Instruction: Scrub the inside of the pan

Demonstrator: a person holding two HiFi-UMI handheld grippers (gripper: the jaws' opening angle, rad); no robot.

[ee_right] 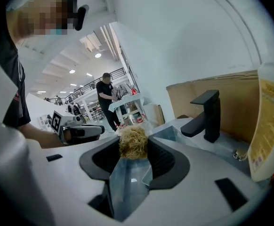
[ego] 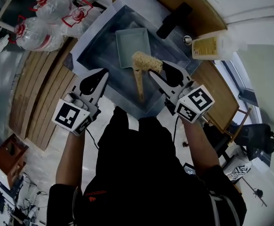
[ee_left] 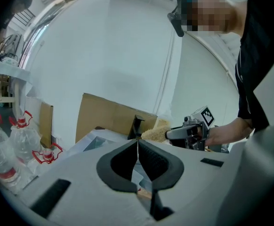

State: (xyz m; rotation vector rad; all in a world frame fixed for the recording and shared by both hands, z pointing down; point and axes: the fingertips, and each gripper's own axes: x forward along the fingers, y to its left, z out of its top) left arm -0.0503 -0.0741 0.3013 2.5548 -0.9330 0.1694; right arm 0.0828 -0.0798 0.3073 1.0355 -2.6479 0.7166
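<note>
A grey-green rectangular pan [ego: 133, 44] lies in the steel sink [ego: 97, 48]. A scrubbing brush with a straw-coloured fibre head [ego: 147, 62] and a tapered wooden handle [ego: 140, 84] hangs over the sink's near side. My right gripper [ego: 154, 73] is shut on the fibre head [ee_right: 133, 142], just in front of the pan. My left gripper [ego: 102, 75] hovers over the sink's near left part, jaws shut with nothing between them [ee_left: 138, 144]. From the left gripper view the right gripper [ee_left: 193, 130] and the brush head [ee_left: 155, 132] show ahead.
A black faucet [ego: 173, 20] stands behind the sink, with a yellow-labelled bottle [ego: 211, 46] to its right. Several water bottles [ego: 38, 29] lie at the left. Cardboard [ee_right: 231, 95] backs the sink. A person [ee_right: 107, 98] stands far off.
</note>
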